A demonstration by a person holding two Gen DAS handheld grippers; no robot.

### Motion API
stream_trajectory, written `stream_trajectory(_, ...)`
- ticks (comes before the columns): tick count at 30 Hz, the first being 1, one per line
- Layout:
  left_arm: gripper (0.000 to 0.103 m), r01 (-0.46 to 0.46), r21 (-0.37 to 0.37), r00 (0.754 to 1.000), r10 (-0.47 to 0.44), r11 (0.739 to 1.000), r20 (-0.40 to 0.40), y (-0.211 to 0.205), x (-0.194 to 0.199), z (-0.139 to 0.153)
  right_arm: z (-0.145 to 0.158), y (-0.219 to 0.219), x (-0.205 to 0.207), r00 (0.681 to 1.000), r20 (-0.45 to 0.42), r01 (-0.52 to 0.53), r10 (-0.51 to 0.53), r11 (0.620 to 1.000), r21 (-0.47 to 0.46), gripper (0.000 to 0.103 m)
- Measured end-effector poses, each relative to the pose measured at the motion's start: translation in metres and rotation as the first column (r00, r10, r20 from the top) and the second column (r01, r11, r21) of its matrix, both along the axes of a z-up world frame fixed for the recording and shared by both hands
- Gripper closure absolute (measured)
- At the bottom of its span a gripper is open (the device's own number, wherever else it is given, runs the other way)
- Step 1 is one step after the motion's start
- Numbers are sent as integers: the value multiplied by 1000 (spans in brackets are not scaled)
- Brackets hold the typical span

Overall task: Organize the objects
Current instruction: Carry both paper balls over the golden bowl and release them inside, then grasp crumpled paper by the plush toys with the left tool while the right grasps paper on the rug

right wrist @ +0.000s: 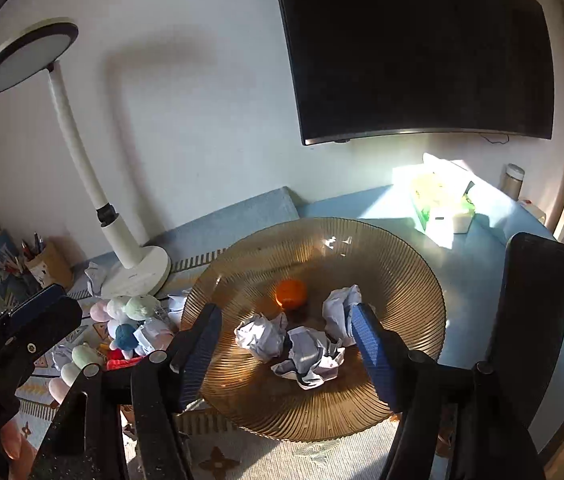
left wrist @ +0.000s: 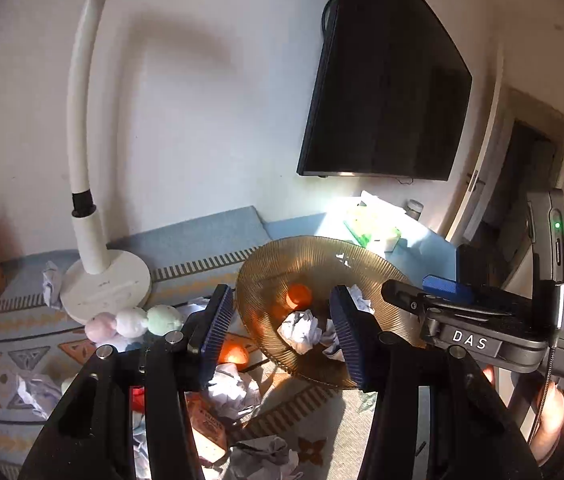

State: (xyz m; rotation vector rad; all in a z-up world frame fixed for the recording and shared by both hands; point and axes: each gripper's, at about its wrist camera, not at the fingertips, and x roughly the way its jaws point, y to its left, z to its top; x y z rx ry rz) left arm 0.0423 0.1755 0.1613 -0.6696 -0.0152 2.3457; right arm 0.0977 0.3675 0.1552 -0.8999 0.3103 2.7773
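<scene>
Right wrist view: catalogue of the scene, largest item first.
Television [right wrist: 413,48]: dark screen on the wall, upper right of frame.
Surface [right wrist: 477,248]: pale blue, with a patterned cloth at lower left; carries everything below.
Lamp [right wrist: 82,168]: white, curved neck, round base left of centre.
Amber bowl [right wrist: 401,264]: ribbed glass, wide and shallow, centre of frame; holds the paper and the fruit.
Tissue box [right wrist: 441,200]: upper right, in a patch of sunlight, well apart from the bowl.
Right tongs [right wrist: 285,344]: jaws apart, nothing between the pads; they frame the bowl's near half from the lower edge.
Left tongs [left wrist: 280,328]: jaws parted, empty; in the left wrist view they sit over the bowl's left rim.
Crumpled paper balls [right wrist: 305,350]: three in the bowl, just ahead of the right tongs; no clear long axis.
Loose paper [left wrist: 230,392]: more balls outside the bowl, lower centre of the left wrist view, beneath the left tongs.
Plush toys [right wrist: 126,312]: pastel cluster left of the bowl.
Orange [right wrist: 290,294]: in the bowl, beyond the paper.
Key relation: loose paper lies nearer the left hand, so, as a judgement, that hand suits the next pick.
</scene>
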Motion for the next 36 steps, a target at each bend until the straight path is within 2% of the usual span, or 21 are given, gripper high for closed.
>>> stream_trajectory(2,53,-78,18,996,79,997,-43,-34,12,11,7,-25,5,997,-52,-52,53,999,13,28)
stream_trajectory(3,31,-126,27,991,127,992,-51,-52,16,14,7,-37,7,994,-75,-74,75,997,15,25)
stream_trajectory(4,4,-175,45,983,177,984,-53,-71,19,15,6,-49,9,991,-96,-95,96,995,14,18)
stream_trajectory(5,0,-222,78,972,227,972,-64,-91,25,13,2,-61,12,986,-117,-119,120,993,12,16)
stream_trajectory(7,1,-308,108,945,317,945,-80,-129,34,7,-12,-85,14,977,-141,-157,158,987,17,15)
stream_trajectory(9,1,-380,77,920,385,922,-67,-157,34,-7,-33,-106,17,971,-153,-181,184,983,30,15)
stream_trajectory(11,1,-464,43,883,466,885,-54,-181,29,-29,-57,-123,20,967,-165,-188,194,981,51,15)
stream_trajectory(13,1,-509,5,861,509,861,-9,-200,18,-57,-79,-133,18,968,-155,-188,198,979,76,15)
stream_trajectory(16,1,-528,-12,846,527,849,75,-215,3,-93,-102,-139,11,973,-104,-196,204,977,83,15)
stream_trajectory(18,1,-531,-12,842,530,847,99,-217,-2,-112,-103,-139,9,976,-99,-187,196,978,95,15)
stream_trajectory(20,1,-538,-17,837,536,843,112,-216,-3,-127,-104,-136,8,975,-103,-189,196,979,72,4)
stream_trajectory(21,1,-546,-52,826,547,836,136,-215,-5,-132,-107,-135,5,978,-83,-186,191,980,64,3)
stream_trajectory(24,1,-544,-80,826,550,835,126,-211,-6,-133,-112,-131,-2,984,-34,-172,173,984,52,3)
stream_trajectory(27,1,-526,-100,832,535,845,145,-209,-9,-136,-114,-128,-3,985,-22,-171,172,984,39,3)
stream_trajectory(29,1,-530,-102,829,540,842,148,-209,-9,-137,-116,-127,-3,986,-16,-163,163,986,31,2)
stream_trajectory(34,1,-525,-110,823,536,844,189,-211,-14,-141,-116,-120,-3,988,-16,-153,153,988,-6,1)
stream_trajectory(36,1,-525,-125,817,540,842,204,-211,-16,-142,-113,-113,2,989,-40,-142,141,989,-30,1)
